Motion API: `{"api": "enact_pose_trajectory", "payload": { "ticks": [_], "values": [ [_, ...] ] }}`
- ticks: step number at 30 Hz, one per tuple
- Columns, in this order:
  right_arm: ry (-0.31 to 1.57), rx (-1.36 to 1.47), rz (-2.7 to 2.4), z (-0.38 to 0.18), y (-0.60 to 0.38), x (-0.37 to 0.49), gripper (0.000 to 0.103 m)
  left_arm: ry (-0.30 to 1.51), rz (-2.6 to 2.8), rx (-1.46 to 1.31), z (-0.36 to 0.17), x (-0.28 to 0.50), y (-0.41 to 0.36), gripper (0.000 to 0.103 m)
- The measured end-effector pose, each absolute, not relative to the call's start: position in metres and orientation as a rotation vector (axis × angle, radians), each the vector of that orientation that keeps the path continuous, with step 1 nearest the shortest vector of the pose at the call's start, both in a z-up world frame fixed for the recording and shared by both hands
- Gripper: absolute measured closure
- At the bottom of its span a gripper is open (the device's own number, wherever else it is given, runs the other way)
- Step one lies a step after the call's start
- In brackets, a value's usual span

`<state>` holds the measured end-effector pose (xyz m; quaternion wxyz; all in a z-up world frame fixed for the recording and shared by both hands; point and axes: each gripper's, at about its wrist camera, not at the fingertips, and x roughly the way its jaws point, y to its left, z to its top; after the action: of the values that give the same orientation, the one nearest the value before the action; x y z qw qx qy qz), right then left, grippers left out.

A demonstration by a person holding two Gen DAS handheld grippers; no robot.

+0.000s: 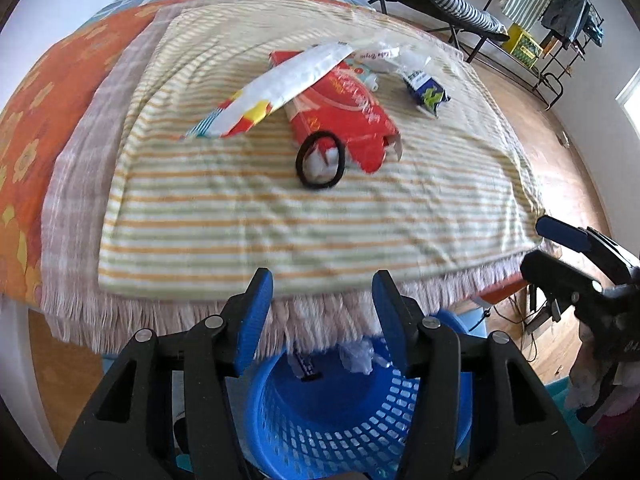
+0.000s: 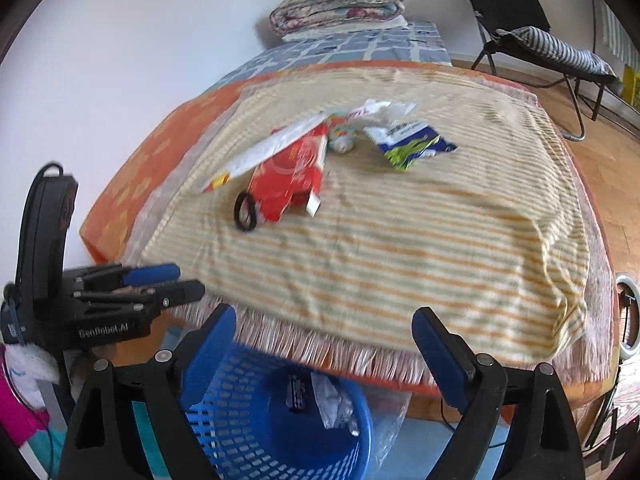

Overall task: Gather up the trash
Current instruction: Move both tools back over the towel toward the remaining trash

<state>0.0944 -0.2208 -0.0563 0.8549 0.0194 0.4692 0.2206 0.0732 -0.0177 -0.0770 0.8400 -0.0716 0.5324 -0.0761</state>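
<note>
Two empty tools over the bin

Left tool [image 1: 322, 284] and right tool [image 2: 324, 320] both gape above the blue basket [image 2: 224, 420]; the red box [image 1: 348, 108], maybe cardboard, lies on the bed [image 1: 280, 216].

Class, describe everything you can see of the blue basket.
The blue basket is round, plastic-looking, with slotted lattice walls and a solid floor. It stands upright on the floor below the fringed edge of the striped blanket. Inside lie crumpled clear plastic and a small dark wrapper. Neither gripper touches it.

One blue basket [image 2: 280, 420], one red box [image 1: 344, 108], one black hair tie [image 1: 320, 160] — two wrappers.
</note>
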Motion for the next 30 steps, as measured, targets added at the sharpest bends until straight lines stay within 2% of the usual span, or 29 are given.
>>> {"api": "enact_pose_trajectory", "payload": {
  "ticks": [16, 30],
  "values": [
    [1.0, 0.188, 0.348, -0.054, -0.246, 0.192, 0.012, 1.102, -0.166, -0.165, -0.078, 0.12, -0.016, 0.05],
    [1.065, 0.285, 0.29, -0.076, -0.238, 0.254, 0.012, 1.132, -0.194, -0.24, -0.088, 0.148, -0.02, 0.05]
  ]
}}
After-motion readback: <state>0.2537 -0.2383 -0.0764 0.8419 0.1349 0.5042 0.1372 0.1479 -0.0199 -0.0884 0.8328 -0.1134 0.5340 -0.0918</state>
